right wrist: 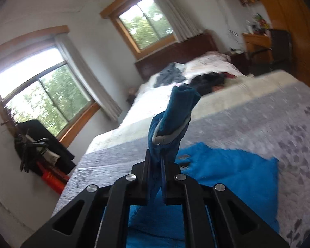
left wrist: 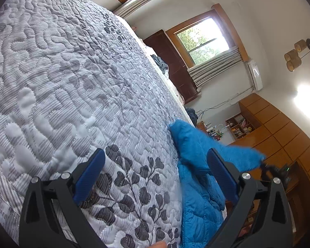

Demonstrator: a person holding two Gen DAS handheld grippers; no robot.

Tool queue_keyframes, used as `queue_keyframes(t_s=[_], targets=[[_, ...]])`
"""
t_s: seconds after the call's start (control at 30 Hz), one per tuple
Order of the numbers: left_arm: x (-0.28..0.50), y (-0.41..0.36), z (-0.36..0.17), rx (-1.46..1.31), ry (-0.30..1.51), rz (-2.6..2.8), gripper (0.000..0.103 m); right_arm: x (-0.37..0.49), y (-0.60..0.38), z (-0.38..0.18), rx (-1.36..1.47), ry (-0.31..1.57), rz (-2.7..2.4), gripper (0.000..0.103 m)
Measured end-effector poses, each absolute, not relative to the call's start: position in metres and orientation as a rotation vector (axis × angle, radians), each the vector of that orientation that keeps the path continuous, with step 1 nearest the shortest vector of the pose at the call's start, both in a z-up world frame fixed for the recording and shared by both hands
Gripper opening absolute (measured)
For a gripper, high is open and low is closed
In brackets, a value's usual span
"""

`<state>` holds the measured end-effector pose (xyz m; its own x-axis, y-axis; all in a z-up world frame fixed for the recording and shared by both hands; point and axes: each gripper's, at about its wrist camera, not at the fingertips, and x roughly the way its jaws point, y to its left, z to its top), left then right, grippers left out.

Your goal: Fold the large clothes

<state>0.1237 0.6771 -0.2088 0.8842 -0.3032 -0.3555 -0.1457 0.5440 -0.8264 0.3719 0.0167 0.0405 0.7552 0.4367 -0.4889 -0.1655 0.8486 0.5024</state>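
Note:
A bright blue quilted jacket point(left wrist: 198, 202) lies at the edge of a bed covered by a grey leaf-print quilt point(left wrist: 68, 86). In the left wrist view my left gripper point(left wrist: 155, 161) hovers open above the quilt, its right finger over the jacket, nothing between the pads. Part of the jacket is lifted up and to the right. In the right wrist view my right gripper point(right wrist: 156, 161) is shut on a bunched piece of the blue jacket point(right wrist: 171, 122) with a white cord, held up above the rest of the jacket point(right wrist: 237, 173) on the bed.
Dark clothes point(right wrist: 206, 80) lie heaped further up the bed by the brown headboard point(right wrist: 175, 55). A wooden wardrobe point(left wrist: 279, 128) and cluttered shelves stand beyond the bed's edge. Two windows point(right wrist: 45, 95) are on the far wall. A black chair and red item point(right wrist: 51, 179) are beside the bed.

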Motion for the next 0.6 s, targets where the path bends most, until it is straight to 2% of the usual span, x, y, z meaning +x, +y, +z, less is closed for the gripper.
queue_keyframes(t_s=[0.17, 0.2, 0.27, 0.33, 0.37, 0.43, 0.6], targets=[[0.13, 0.67, -0.204, -0.974, 0.539, -0.077, 0.098, 0.364, -0.033, -0.06, 0.568, 0.805, 0.26, 0.01], [0.132, 0.668, -0.202, -0.973, 0.548, -0.078, 0.098, 0.362, -0.039, -0.081, 0.6, 0.854, 0.269, 0.013], [0.14, 0.664, -0.192, -0.972, 0.571, -0.096, 0.098, 0.359, -0.054, -0.106, 0.671, 0.899, 0.269, 0.027], [0.153, 0.655, -0.174, -0.931, 0.596, -0.111, 0.098, 0.359, -0.075, -0.119, 0.766, 0.905, 0.268, 0.035], [0.163, 0.648, -0.161, -0.902, 0.603, -0.139, 0.098, 0.361, -0.082, -0.12, 0.801, 0.904, 0.266, 0.044], [0.186, 0.631, -0.138, -0.858, 0.612, -0.213, 0.098, 0.368, -0.096, -0.124, 0.873, 0.913, 0.271, 0.051], [0.253, 0.59, -0.121, -0.897, 0.692, -0.419, 0.098, 0.392, -0.105, -0.138, 0.932, 1.007, 0.248, 0.053]])
